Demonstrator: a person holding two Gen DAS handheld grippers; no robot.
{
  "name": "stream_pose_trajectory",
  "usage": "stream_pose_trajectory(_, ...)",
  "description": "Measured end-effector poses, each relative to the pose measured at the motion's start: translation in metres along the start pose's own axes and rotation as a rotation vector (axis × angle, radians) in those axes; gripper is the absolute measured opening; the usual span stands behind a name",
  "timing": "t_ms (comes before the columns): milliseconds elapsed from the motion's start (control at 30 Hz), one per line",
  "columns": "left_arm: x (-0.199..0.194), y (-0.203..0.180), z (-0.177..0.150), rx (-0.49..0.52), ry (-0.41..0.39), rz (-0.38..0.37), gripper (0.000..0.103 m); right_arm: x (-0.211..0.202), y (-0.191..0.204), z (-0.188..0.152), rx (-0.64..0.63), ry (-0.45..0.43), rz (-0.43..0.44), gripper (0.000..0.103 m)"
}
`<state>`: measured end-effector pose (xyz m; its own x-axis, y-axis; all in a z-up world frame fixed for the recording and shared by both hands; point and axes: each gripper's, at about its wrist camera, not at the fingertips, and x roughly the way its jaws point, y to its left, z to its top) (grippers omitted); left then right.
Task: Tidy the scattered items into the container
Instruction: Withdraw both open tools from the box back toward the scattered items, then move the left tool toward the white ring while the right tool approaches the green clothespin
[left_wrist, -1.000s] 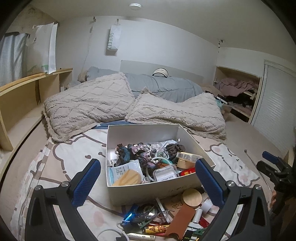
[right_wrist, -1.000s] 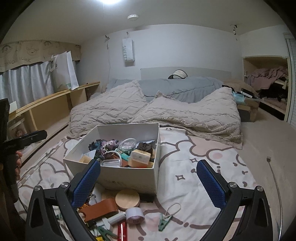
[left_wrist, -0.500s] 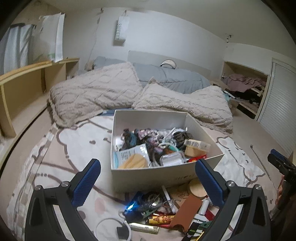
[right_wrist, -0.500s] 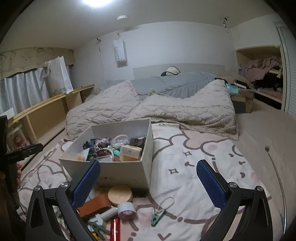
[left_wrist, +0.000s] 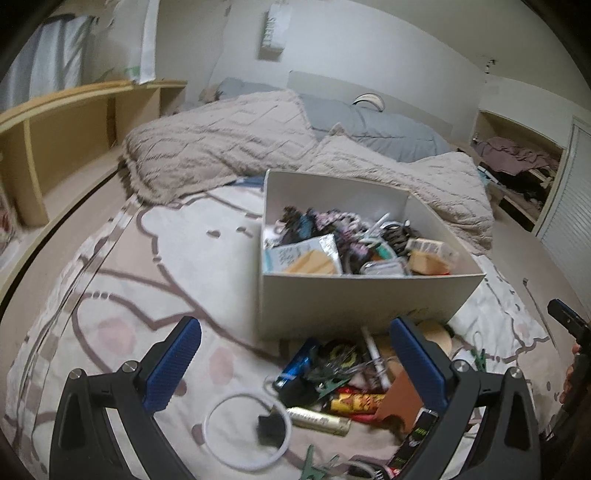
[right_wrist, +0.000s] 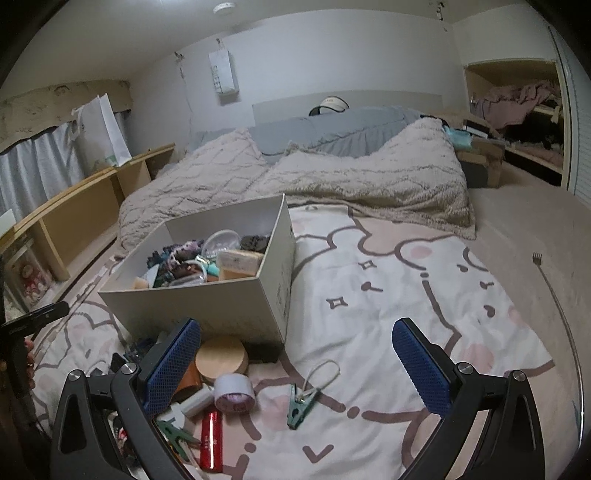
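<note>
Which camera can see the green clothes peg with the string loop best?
The right wrist view. The green peg lies in the open on the blanket there, whole and sharp, its string loop curling above it. In the left wrist view only a blurry green bit shows near the right finger, so it is hard to tell what it is.

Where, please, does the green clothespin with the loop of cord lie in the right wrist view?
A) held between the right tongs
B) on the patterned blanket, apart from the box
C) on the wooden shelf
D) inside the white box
B: the green clothespin lies flat on the patterned blanket, in front of and clear of the white box; the right tongs stand open and empty above it.
</note>
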<state>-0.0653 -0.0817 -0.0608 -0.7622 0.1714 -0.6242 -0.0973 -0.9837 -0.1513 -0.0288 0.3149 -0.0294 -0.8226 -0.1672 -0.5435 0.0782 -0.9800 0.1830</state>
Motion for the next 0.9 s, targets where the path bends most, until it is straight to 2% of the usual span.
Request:
stream_pose_trajectory(233, 0.009, 0.018, -0.023, -0.047, 0.085, 0.044, 0.103, 0.016, -0.005, -0.009, 0.005, 0.062, -0.019, 0.103)
stream_pose_trajectory(367, 0.016, 0.017, -0.032, -0.034, 0.123, 0.066, 0.103, 0.027, -0.007, -0.016, -0.006, 0.112, -0.039, 0.103)
stream_pose_trajectory(533, 0.026, 0.018, -0.039, -0.032, 0.166, 0.085, 0.103, 0.044, -0.006, -0.028, -0.064, 0.188, -0.096, 0.103)
stream_pose_trajectory(800, 0.046, 0.022, -0.048, -0.033, 0.254, 0.133, 0.103, 0.069, -0.004, -0.053, -0.116, 0.31, -0.103, 0.103)
stream_pose_trajectory(900, 0.055, 0.026, -0.053, -0.037, 0.301, 0.156, 0.103, 0.079, -0.003, -0.059, -0.149, 0.35, -0.134, 0.103)
